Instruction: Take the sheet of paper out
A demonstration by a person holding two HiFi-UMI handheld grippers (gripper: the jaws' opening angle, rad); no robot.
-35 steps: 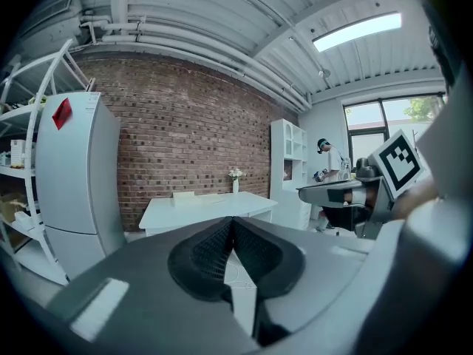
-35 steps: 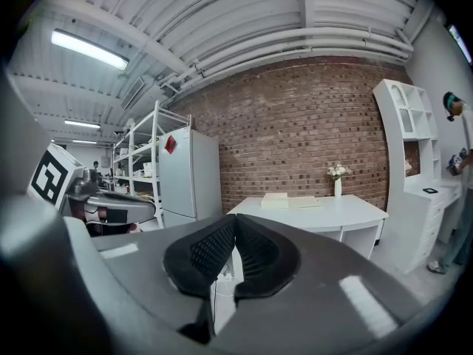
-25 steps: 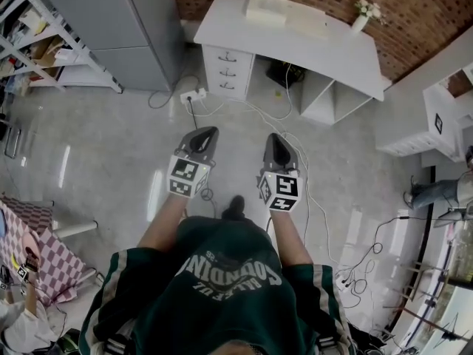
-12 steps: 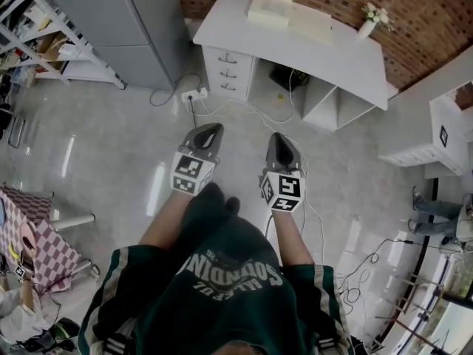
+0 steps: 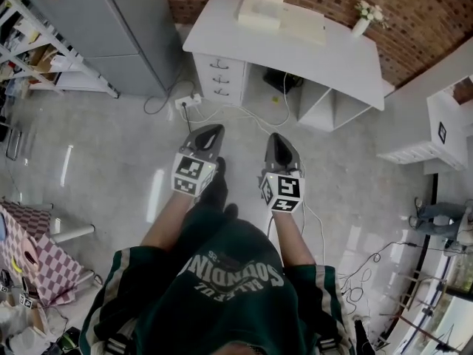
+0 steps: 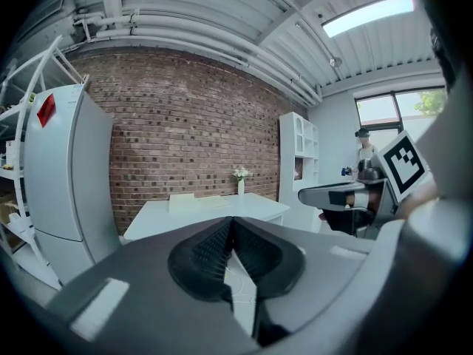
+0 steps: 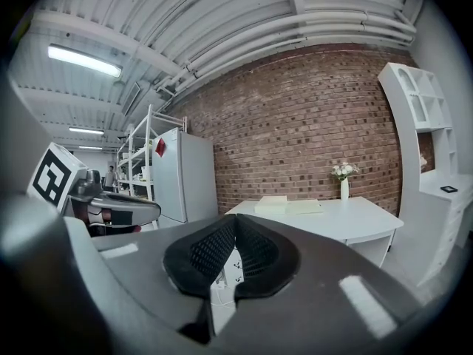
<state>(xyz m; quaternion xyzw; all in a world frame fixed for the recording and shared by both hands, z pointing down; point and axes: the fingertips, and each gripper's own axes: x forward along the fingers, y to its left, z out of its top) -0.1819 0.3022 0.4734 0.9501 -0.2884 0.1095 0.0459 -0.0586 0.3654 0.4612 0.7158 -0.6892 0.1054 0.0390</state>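
A white desk stands against the brick wall, ahead of me across the floor. On it lie a cream box and a flat pale sheet or folder beside it; both also show in the right gripper view, the box and the flat sheet. My left gripper and right gripper are held side by side over the floor, well short of the desk. Both point toward it. The left gripper and the right gripper are shut with nothing between their pads.
A vase of flowers stands at the desk's right end. A grey fridge and a metal shelf rack stand at the left. A power strip and cables lie on the floor before the desk's drawers. White shelving is at the right.
The person has stepped forward across the floor, carrying both grippers closer to the desk. Both grippers stay shut and level, side by side.
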